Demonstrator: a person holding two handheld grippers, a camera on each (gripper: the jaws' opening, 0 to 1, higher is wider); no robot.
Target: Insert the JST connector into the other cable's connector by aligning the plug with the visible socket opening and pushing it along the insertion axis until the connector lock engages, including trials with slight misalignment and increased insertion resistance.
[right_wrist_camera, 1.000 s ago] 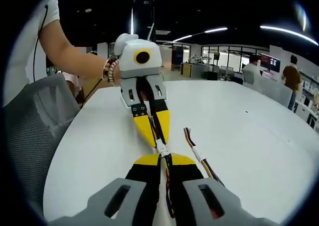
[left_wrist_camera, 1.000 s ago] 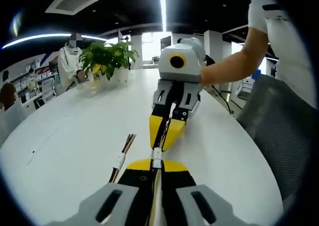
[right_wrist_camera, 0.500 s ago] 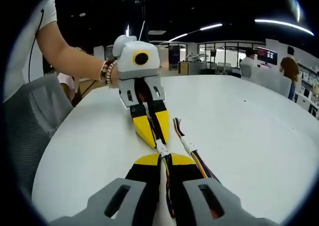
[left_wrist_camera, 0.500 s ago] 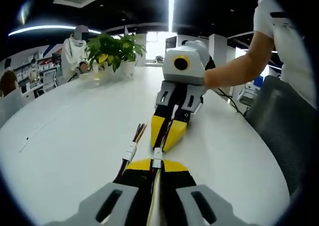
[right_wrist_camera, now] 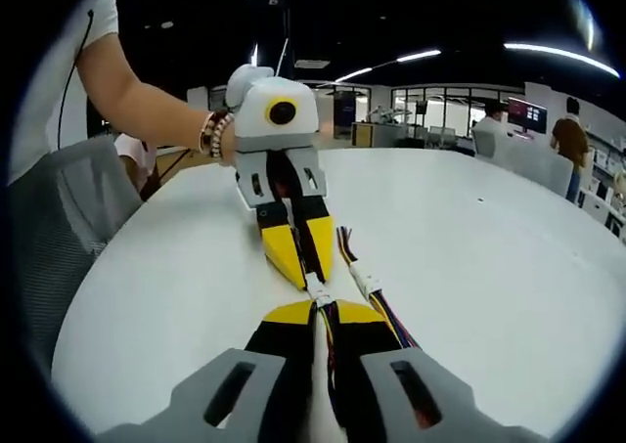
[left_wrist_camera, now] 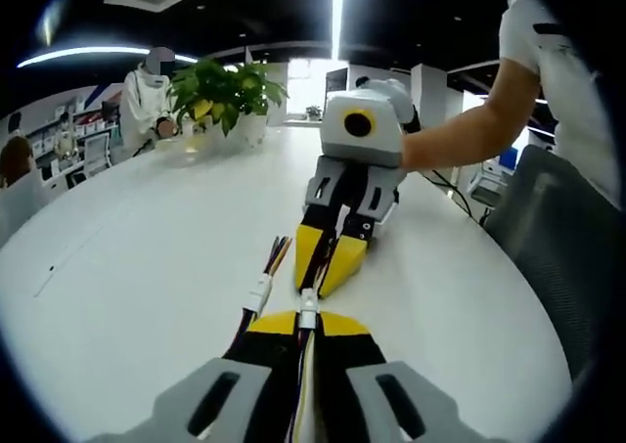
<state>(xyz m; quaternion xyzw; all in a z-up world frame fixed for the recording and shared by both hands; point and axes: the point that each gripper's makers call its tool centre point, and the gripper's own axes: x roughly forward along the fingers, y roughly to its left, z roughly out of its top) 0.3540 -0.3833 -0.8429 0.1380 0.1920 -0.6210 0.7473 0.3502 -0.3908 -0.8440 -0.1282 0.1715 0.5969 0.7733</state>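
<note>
Jaws of left gripper [left_wrist_camera: 307, 328] closed on cable; white JST connector [left_wrist_camera: 307, 314] at tips, meeting right gripper [left_wrist_camera: 328, 267] nose-to-nose above white table [left_wrist_camera: 127, 267]. Right jaws likewise closed on other cable. Spare connector [left_wrist_camera: 259, 293] just left of left jaws

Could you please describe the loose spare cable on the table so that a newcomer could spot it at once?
Start at the white table, then find the two yellow-tipped grippers meeting nose to nose. The spare cable lies just beside them: multicoloured wires with a small white connector, gripped by neither gripper.
</note>
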